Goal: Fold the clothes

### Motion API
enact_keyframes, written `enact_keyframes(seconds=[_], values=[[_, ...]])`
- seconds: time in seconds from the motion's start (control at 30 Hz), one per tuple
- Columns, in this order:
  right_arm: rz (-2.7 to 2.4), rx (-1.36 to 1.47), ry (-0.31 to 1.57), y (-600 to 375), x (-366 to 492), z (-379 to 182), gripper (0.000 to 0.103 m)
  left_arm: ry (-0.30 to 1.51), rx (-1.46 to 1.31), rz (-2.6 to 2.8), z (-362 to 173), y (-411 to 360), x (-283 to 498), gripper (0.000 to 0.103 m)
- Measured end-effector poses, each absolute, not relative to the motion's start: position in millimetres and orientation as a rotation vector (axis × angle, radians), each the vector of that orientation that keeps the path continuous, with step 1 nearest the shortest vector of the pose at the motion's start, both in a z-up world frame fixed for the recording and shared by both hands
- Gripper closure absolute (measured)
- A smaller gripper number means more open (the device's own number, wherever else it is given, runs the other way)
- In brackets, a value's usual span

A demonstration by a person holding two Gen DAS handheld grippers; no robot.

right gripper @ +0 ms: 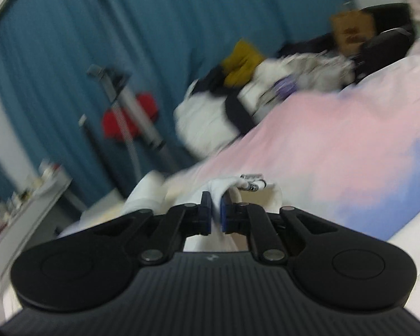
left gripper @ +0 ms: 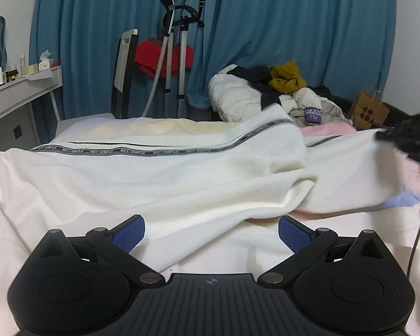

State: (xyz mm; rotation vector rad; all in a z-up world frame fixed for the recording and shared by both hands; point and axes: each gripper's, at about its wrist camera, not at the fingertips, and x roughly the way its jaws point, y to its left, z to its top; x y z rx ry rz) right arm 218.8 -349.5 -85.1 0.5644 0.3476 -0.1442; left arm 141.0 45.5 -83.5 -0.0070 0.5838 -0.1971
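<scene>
The white garment (left gripper: 159, 173), a soft ribbed knit with a dark lettered tape (left gripper: 142, 151) running along its length, lay spread across the bed, rumpled, with one thick fold rolled over near its middle. Under it showed a pink and pale blue bedspread (right gripper: 336, 140).

The left gripper (left gripper: 211, 233) hovered low over the near part of the cloth, its blue pads (left gripper: 128, 233) spread wide apart, holding nothing. The right gripper (right gripper: 215, 215) was closed narrowly on a bunched white edge of the garment, cloth pinched between its pads, with a small metal fitting (right gripper: 252, 184), perhaps a zip pull or cord tip, poking out just beyond. Seen from the left wrist, that gripper appeared at the far right, lifting a corner of the fabric off the bed. The right wrist view was blurred.

The cloth looked light and limp, likely to sag and stretch wherever it was unsupported, and not slippery. I judged that a hem, corner or the taped seam would give the firmest hold, since a pinch in the open middle would only gather a lump.

Beyond the bed sat a heap of other clothes (left gripper: 268, 89) in white, black and mustard, with a brown paper bag (left gripper: 368, 110) to one side. Teal curtains (left gripper: 294, 28) covered the back wall, a garment steamer (left gripper: 170, 50) stood before them, and a white desk (left gripper: 19, 89) with small bottles ran along the left.
</scene>
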Motion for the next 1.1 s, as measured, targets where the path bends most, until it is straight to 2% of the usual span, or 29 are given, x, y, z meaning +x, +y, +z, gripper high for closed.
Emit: enact_keyframes(seconds=[0.17, 0.37, 0.43, 0.57, 0.63, 0.67, 0.7, 0.73, 0.77, 0.8, 0.93, 1.1], values=[[-0.349, 0.638, 0.252, -433, 228, -80, 0.094, 0.569, 0.008, -0.213, -87, 41, 141, 0.0], [-0.459, 0.722, 0.316, -498, 240, -143, 0.094, 0.587, 0.033, -0.214, -98, 31, 148, 0.0], [-0.464, 0.733, 0.327, -501, 239, -149, 0.09, 0.596, 0.047, -0.207, -102, 28, 151, 0.0], [-0.475, 0.753, 0.349, -505, 237, -160, 0.075, 0.606, 0.047, -0.199, -108, 26, 155, 0.0], [-0.48, 0.764, 0.36, -508, 236, -166, 0.074, 0.606, 0.039, -0.193, -109, 28, 154, 0.0], [-0.488, 0.76, 0.365, -507, 234, -166, 0.069, 0.607, 0.034, -0.193, -108, 30, 153, 0.0], [-0.495, 0.757, 0.364, -506, 229, -162, 0.056, 0.606, 0.029, -0.194, -108, 31, 152, 0.0], [-0.492, 0.774, 0.356, -506, 223, -160, 0.047, 0.604, 0.022, -0.195, -107, 31, 150, 0.0], [-0.488, 0.792, 0.347, -507, 216, -157, 0.029, 0.603, 0.015, -0.197, -106, 32, 148, 0.0], [-0.478, 0.81, 0.345, -508, 208, -156, 0.023, 0.601, 0.006, -0.199, -105, 32, 146, 0.0], [-0.41, 0.916, 0.381, -513, 170, -157, 0.023, 0.604, -0.043, -0.205, -99, 35, 139, 0.0], [-0.365, 1.241, 0.492, -516, 141, -183, 0.024, 0.617, -0.08, -0.218, -96, 33, 128, 0.0]])
